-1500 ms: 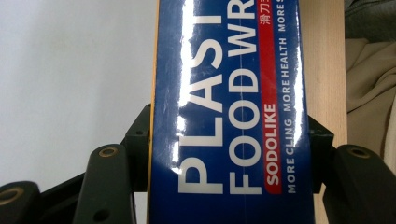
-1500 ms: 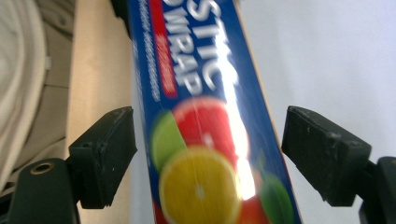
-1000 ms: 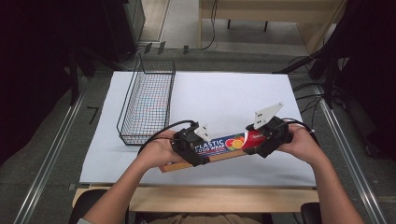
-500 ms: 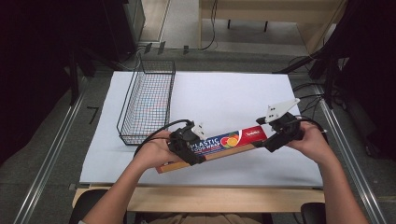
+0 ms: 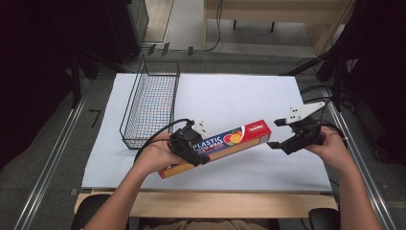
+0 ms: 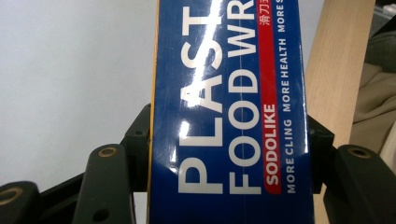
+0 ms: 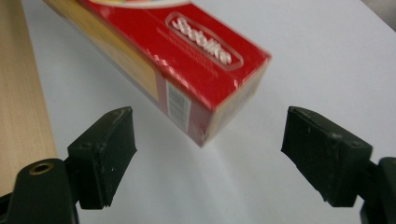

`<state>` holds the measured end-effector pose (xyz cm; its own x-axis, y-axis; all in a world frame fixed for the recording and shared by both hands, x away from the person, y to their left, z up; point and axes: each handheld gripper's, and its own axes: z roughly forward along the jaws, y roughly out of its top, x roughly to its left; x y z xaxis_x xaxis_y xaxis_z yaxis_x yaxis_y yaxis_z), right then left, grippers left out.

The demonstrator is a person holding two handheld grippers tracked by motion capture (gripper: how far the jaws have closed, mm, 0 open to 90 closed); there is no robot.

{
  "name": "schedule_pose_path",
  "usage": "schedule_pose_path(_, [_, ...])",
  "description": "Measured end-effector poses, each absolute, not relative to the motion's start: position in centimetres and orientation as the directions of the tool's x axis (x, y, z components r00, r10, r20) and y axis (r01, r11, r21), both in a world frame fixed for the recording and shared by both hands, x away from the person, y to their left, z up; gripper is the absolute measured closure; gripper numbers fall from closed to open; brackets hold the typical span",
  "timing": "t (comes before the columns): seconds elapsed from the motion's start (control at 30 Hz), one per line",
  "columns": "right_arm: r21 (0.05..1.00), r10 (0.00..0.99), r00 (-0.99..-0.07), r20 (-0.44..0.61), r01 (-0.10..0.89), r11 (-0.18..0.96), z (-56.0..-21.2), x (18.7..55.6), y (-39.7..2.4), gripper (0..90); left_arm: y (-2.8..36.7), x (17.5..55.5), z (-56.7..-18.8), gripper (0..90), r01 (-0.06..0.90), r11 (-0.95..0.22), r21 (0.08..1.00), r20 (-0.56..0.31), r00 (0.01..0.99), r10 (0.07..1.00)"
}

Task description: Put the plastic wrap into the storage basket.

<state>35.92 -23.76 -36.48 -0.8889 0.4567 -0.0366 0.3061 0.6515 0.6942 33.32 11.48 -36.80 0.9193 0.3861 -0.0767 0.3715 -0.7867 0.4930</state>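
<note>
A long box of plastic food wrap (image 5: 218, 143), blue and red, lies slanted over the white table sheet (image 5: 239, 96); its red end points to the right. My left gripper (image 5: 191, 146) is shut across the box's blue part, near its left half. In the left gripper view the box (image 6: 229, 93) sits tight between both jaws of the left gripper (image 6: 229, 140). My right gripper (image 5: 278, 134) is open just beyond the red end and does not touch it. In the right gripper view the red end (image 7: 187, 60) hangs ahead of the right gripper (image 7: 208, 149), whose jaws are spread wide.
A black wire basket (image 5: 151, 105) stands at the left of the sheet, behind my left hand. The table's wooden front edge (image 5: 201, 203) runs close below the box. Cables and dark equipment lie beyond the right side of the table.
My right gripper has let go of the box's red end, opened and drawn back to the right. The left gripper keeps its hold, and the box now slants more steeply.
</note>
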Motion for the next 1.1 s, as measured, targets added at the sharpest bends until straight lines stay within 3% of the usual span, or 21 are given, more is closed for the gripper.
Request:
schedule_pose_path(0.73, [0.658, 0.635, -0.768, -0.082, 0.437, 0.614, -41.9, 37.4, -21.6, 18.3, 13.4, 33.9, -34.3, 40.2, 0.457, -0.713, 0.531, -0.091, 0.868, 0.488])
schedule_pose_path(1.1, [0.621, 0.629, -0.774, -0.078, 0.456, 0.637, -43.3, 37.5, -19.8, 18.4, 14.8, 34.9, -33.6, 40.2, 0.498, -0.687, 0.529, -0.083, 0.836, 0.542])
